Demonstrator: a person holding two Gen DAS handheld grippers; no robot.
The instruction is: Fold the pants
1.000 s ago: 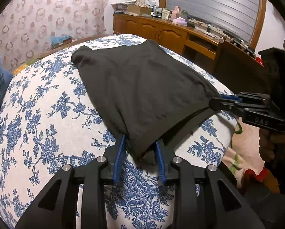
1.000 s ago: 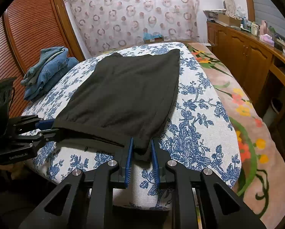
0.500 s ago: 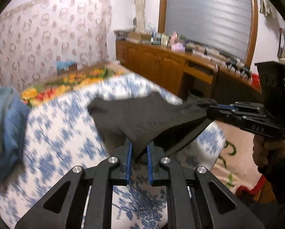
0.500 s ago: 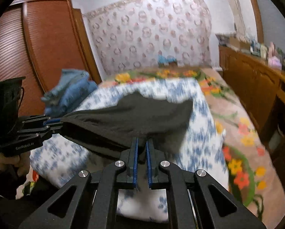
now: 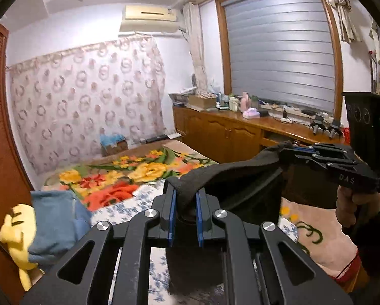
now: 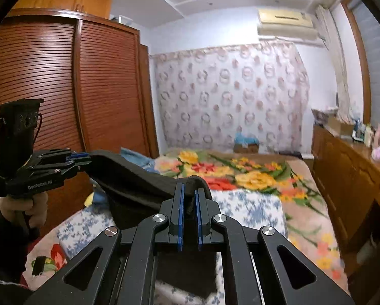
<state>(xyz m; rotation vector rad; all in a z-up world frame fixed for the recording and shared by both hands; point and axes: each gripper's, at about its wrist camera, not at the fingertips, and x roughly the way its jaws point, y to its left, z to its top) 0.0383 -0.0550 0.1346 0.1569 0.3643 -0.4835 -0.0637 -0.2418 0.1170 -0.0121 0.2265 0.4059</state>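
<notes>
The black pants (image 5: 240, 178) hang in the air between my two grippers, lifted off the blue-flowered bed cover (image 5: 139, 198). My left gripper (image 5: 184, 195) is shut on one corner of the pants' edge. My right gripper (image 6: 188, 193) is shut on the other corner; it also shows at the right of the left wrist view (image 5: 286, 150). In the right wrist view the pants (image 6: 134, 178) stretch from my fingers to the left gripper (image 6: 84, 156). The cloth sags between the grips and its lower part is hidden behind the gripper bodies.
A stack of blue jeans (image 5: 55, 218) lies at the bed's left beside a yellow plush toy (image 5: 14, 231). A flowered blanket (image 6: 240, 172) covers the far bed. A wooden cabinet (image 5: 228, 137) with clutter stands right, a louvered wardrobe (image 6: 63, 89) left.
Both grippers closed on the pants' near edge and rose, lifting the pants off the bed. The views tilted up from the bed to the room.
</notes>
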